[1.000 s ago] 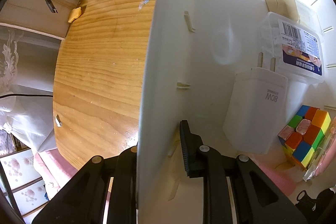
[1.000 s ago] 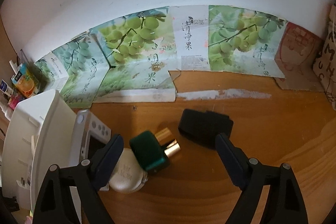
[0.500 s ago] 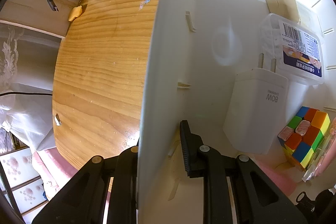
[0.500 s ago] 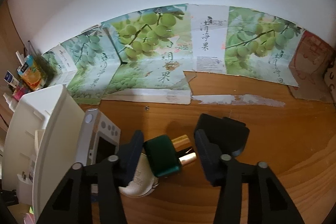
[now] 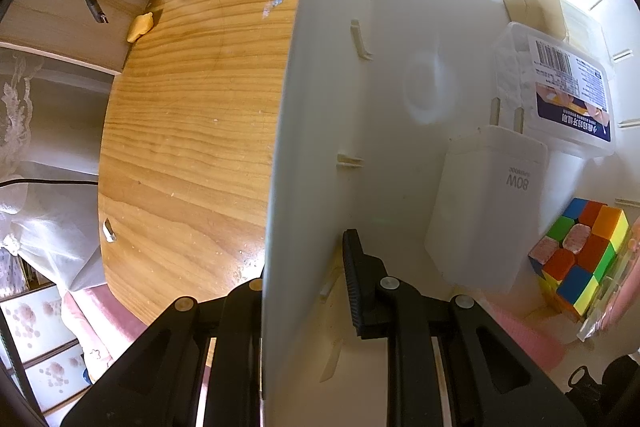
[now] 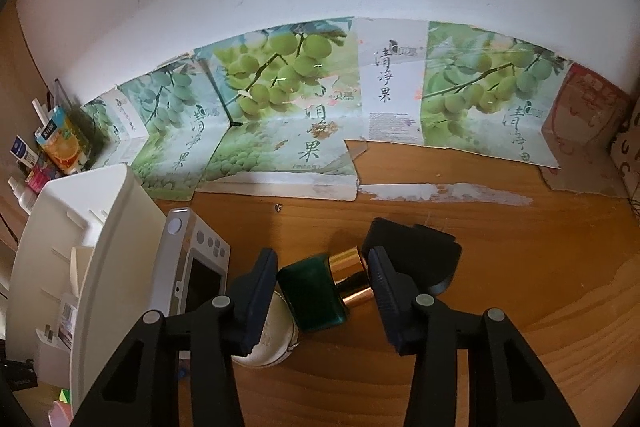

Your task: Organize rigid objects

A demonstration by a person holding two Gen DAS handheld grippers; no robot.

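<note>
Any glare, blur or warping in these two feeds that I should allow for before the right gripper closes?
Left wrist view: the white bin wall is washed out near the top, its straight edge bowed by the fisheye, and the puzzle cube is soft at the frame's edge. Right wrist view: even light, the green bottle sharp between the right gripper fingers, table edge curved.

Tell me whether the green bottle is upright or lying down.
Lying down: the green bottle rests on its side on the table, gold neck pointing right.

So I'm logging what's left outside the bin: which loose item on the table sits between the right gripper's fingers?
The green bottle with the gold cap, lying on its side between the right gripper's fingers; the black case and round white tin sit outside them.
</note>
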